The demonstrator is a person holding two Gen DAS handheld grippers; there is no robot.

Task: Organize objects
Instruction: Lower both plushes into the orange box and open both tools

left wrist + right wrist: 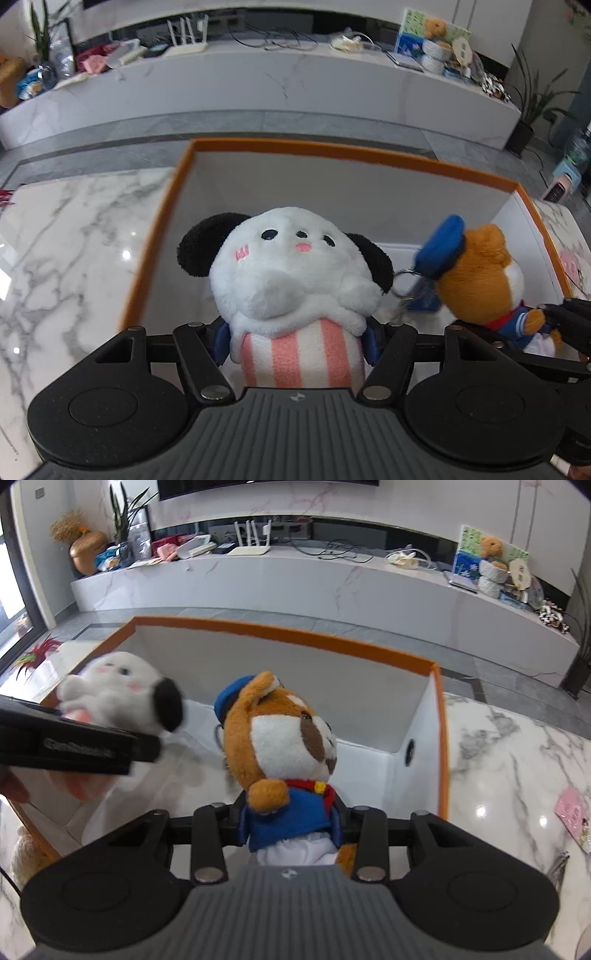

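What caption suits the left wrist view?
Left tool holds a white, black-eared plush dog above an orange-rimmed white box.

Fluffy white plush dog [291,273] with striped fleece body, furry orange plush bear [280,746], smooth matt card box [332,184], glossy veined marble tabletop [74,240]

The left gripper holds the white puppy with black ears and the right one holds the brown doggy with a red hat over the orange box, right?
Nearly. The brown doggy's hat is blue, not red, as the right wrist view shows; only its neck scarf is red. The rest is right.
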